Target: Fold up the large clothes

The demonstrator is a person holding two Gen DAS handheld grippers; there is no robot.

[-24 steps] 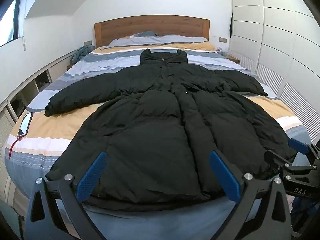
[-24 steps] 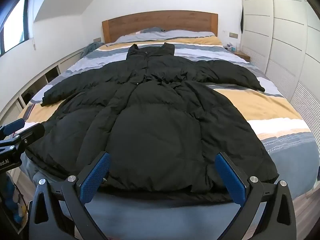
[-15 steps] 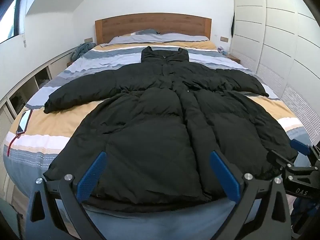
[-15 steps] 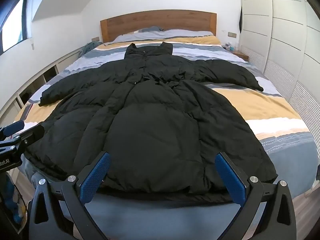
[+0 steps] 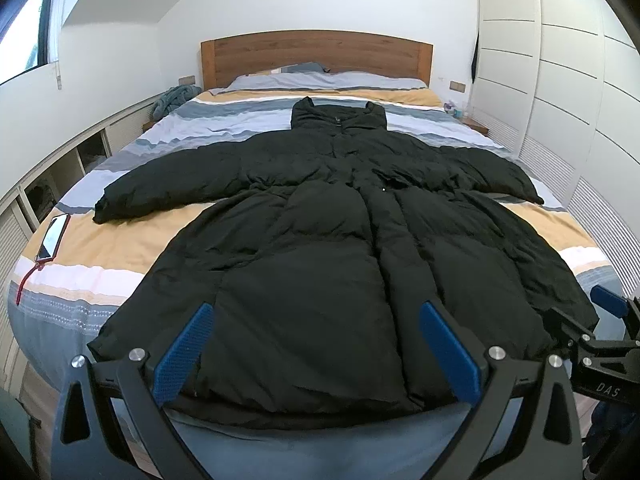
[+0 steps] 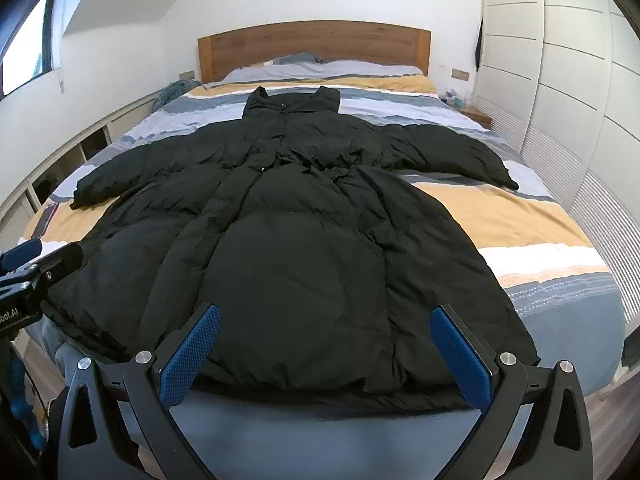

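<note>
Bedroom with a double bed (image 5: 120, 248) under a duvet striped in blue, grey, white and ochre; we see a wooden headboard (image 5: 316, 54) against the white end wall and pillows (image 5: 328, 79) below it. White panelled wardrobe doors (image 5: 560, 80) run along the right side, a low shelf unit (image 5: 52, 184) and a window (image 5: 20, 40) along the left. A phone (image 5: 53, 236) with a red strap lies near the bed's left edge. The black padded coat (image 5: 320, 264) lies spread flat on the bed, front up, collar toward the headboard, both sleeves stretched outward, hem at the near edge. Our left tongs (image 5: 316, 352) and right tongs (image 6: 326, 354) hover over the hem, each with jaws fully parted and gripping nothing; the blue pads (image 6: 192, 354) do not touch the fabric.
</note>
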